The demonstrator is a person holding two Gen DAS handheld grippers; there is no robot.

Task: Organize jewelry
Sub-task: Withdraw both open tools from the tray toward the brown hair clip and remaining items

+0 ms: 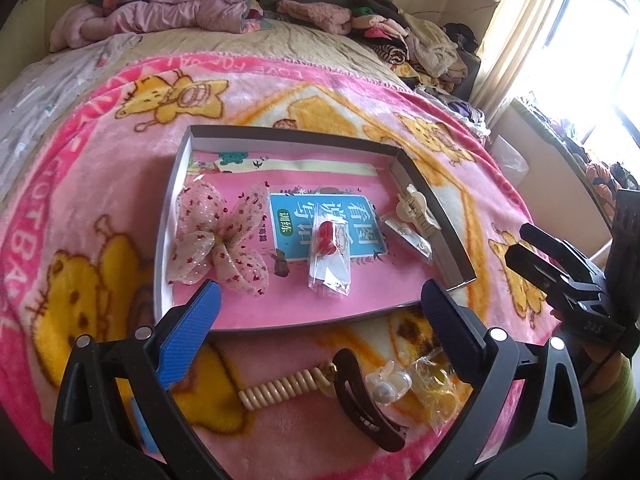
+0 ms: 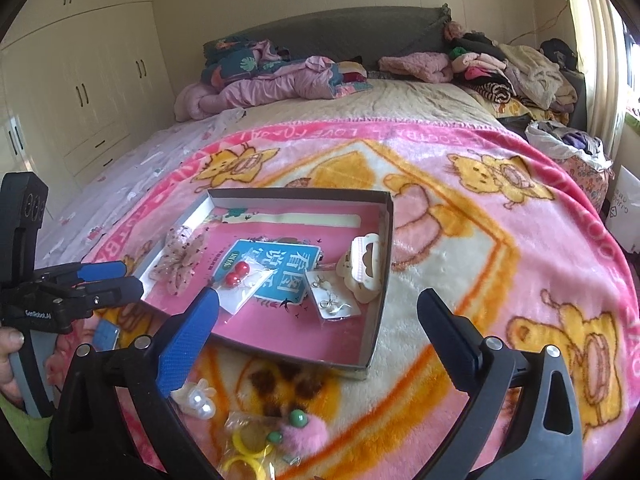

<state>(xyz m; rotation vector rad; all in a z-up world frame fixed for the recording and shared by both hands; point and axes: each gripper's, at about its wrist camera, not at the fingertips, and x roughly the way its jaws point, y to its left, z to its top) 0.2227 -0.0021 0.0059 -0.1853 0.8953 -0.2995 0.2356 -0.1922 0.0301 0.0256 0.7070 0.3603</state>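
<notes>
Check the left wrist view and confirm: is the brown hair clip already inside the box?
No, the brown hair clip lies on the blanket outside the box, near its front edge.

Cluttered bed [image 2: 360,120], cream wardrobes [image 2: 80,80], bright window [image 1: 600,60]

Both wrist views angle down, close, sharing the tray [image 1: 182,168] (bed beyond).

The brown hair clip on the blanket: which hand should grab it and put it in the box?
Probably the left. The brown hair clip lies right between the open fingers of the left hand-held gripper, just short of the box. The right wrist view does not show it.
</notes>
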